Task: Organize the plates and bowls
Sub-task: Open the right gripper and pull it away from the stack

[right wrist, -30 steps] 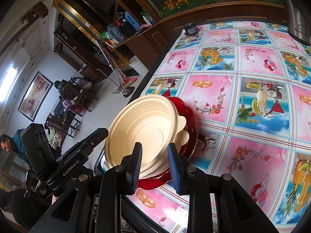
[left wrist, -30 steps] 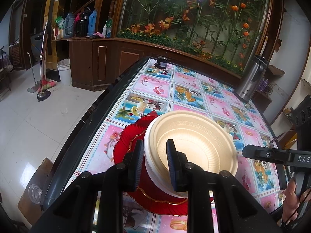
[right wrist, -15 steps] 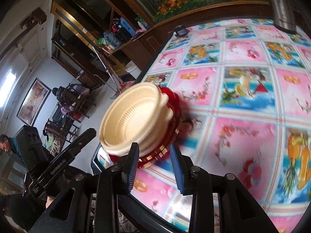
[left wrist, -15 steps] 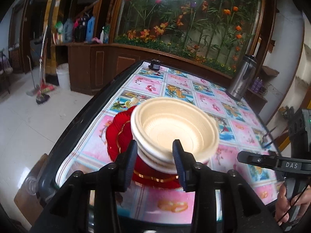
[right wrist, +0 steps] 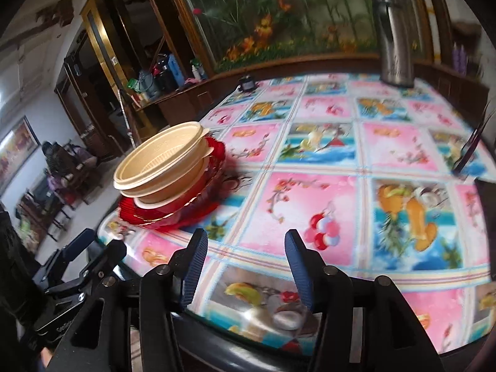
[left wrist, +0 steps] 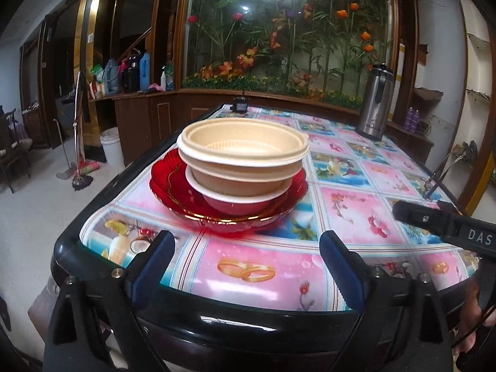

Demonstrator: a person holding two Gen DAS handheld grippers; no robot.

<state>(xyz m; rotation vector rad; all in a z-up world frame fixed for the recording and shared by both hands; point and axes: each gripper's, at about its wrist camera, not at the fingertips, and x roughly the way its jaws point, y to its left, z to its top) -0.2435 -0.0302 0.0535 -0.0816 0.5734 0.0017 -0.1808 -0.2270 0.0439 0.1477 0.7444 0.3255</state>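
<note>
In the left wrist view we see the stack sitting centre frame on the bench (left wrist: 341, 198), near its left edge. At the bottom is a red plate (left wrist: 173, 183) with a scalloped rim and a thin gold line, glossy and translucent at the edge. Nested in it is a red bowl (left wrist: 235, 205) with a white rim, and on top of that a cream bowl (left wrist: 245, 148), matte, with a broad flat lip and fine ribbing inside; a second cream rim seems to sit just under the lip, though we cannot tell whether that is another bowl. The left gripper (left wrist: 245, 266) sits at the bottom of the frame, short of the stack, its blue-padded fingers (left wrist: 155, 260) spread wide and holding nothing.

In the right wrist view the same stack lies in the left middle of the frame, somewhat blurred. The right gripper (right wrist: 245, 266) is low in the frame with its fingers (right wrist: 297, 263) likewise apart and empty, over the bench's flowered cloth (right wrist: 310, 198). A steel flask (right wrist: 393, 37) stands at the upper right.
</note>
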